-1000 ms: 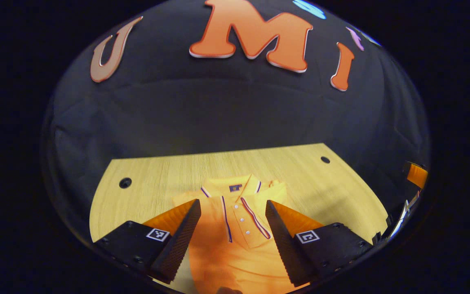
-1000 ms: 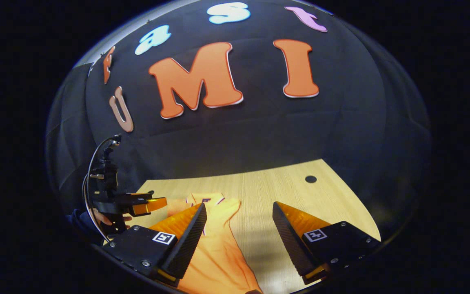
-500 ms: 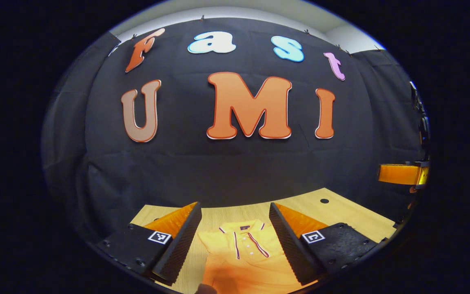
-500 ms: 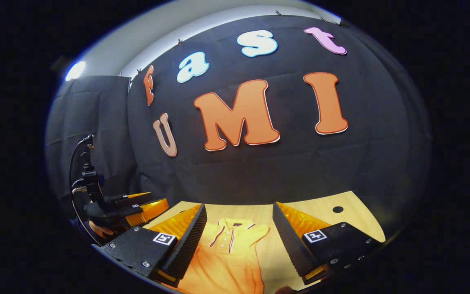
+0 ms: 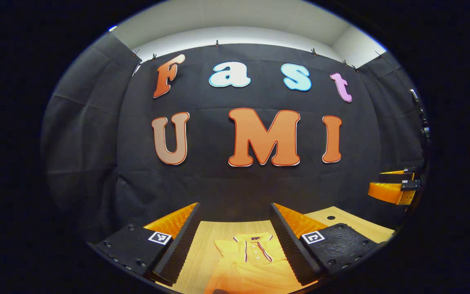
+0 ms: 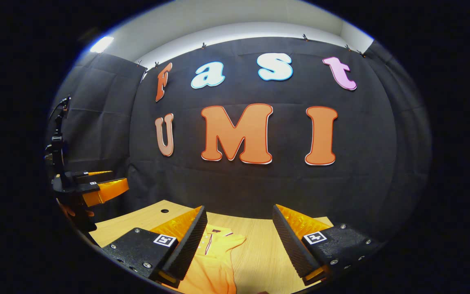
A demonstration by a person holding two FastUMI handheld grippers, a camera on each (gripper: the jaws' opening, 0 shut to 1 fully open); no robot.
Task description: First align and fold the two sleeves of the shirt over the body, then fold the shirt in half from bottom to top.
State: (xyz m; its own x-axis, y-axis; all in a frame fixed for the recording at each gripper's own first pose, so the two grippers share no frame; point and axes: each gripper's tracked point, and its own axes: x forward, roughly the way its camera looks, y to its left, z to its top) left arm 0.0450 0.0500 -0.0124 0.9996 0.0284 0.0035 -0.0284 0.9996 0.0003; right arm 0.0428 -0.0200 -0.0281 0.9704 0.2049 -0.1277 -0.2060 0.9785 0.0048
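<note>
- 1 shirt (image 5: 255, 261): orange polo of soft cloth, striped collar and placket, white buttons; lies flat on the worktop (image 5: 208, 245) below both claws.
- 1 worktop: pale wood grain, with round dark holes (image 6: 164, 211).
- 2 claws: left claw (image 5: 235, 241) released, ribbed wedge fingers spread wide, raised above the shirt; right claw (image 6: 239, 241) likewise released and raised, grasping nothing.
- 1 hand (image 6: 74, 210) holding the left claw, seen in the right gripper view.

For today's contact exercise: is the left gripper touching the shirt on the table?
Apart. In the left gripper view the left gripper is open, and the shirt lies flat on the table well beyond its fingers, nothing between them.
</note>
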